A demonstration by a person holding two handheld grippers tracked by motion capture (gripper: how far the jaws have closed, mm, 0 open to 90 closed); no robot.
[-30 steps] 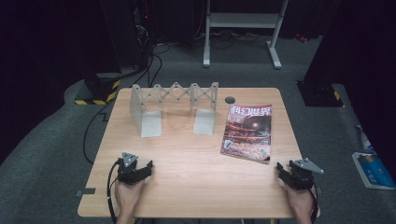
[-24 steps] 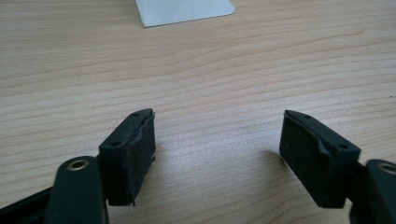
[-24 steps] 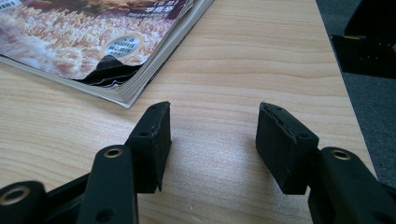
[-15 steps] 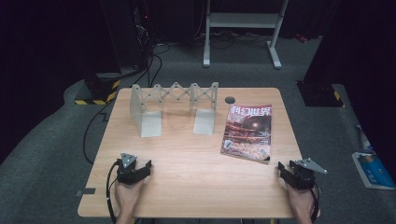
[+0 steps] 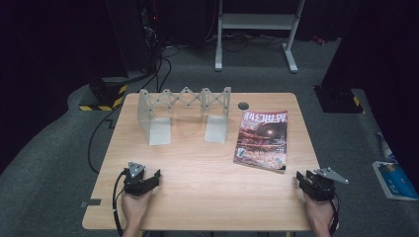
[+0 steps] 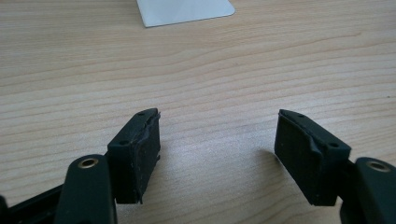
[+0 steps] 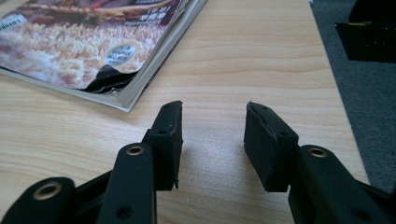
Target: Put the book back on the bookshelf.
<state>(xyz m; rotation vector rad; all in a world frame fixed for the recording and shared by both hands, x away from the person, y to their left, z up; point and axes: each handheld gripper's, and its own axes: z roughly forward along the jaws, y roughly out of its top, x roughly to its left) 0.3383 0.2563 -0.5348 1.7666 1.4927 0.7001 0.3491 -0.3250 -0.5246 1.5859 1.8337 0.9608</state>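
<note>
Dark curtains and grey carpet are closing in around the pale wooden table, with a white stand standing behind it and black cables trailing off the far left corner. I am keeping both tools low at the near edge: the left gripper is resting with its jaws wide apart over bare wood, and the right gripper is sitting at the near right corner with its jaws apart too, a narrower gap, nothing between them. The magazine is lying flat on the right half of the table, its near corner just ahead and to the left of my right gripper, well apart from the folding grey rack standing toward the back left. I am judging the magazine to be light, floppy and glossy, so it is likely slipping under a shallow pinch and sagging if I am lifting it by one corner. In the right gripper view the near corner is curling up slightly off the wood, and I am reckoning that raised edge, or the spine side, is giving the jaws the best bite
</note>
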